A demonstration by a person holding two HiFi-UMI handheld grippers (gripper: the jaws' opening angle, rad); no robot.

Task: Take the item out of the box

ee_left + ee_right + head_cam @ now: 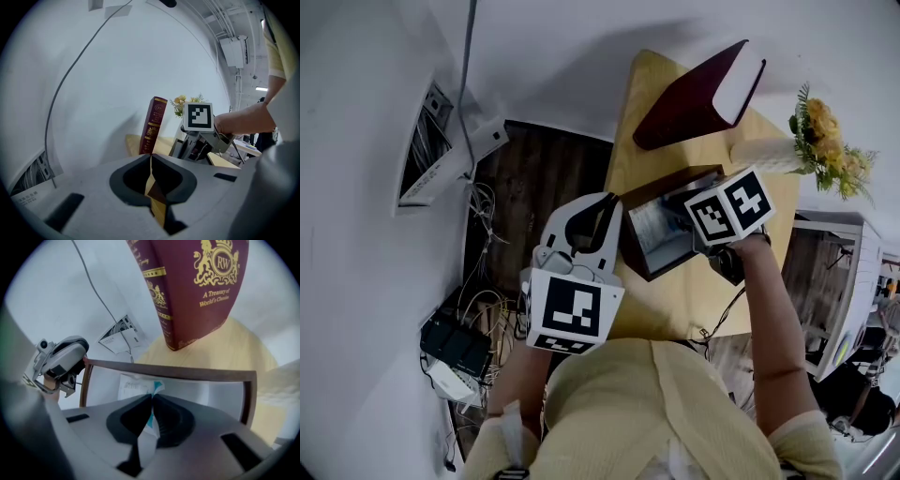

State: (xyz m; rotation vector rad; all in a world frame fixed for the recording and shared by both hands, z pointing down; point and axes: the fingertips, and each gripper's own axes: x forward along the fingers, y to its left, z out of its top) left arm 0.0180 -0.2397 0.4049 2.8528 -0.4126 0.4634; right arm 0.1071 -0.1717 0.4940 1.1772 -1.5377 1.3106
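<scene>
Right gripper jaws are clenched on the upturned teal-and-white corner of the packet. The rest of the packet lies inside the box on the table. Left gripper jaws are closed on nothing, just beside the box. The packet looks light, thin and floppy, probably slick film. A corner pinch could slip or tear, so a deeper bite along the edge is safer.

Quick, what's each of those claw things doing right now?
Left gripper: closed, holding nothing.
Right gripper: closed on the white packet in the box.
</scene>
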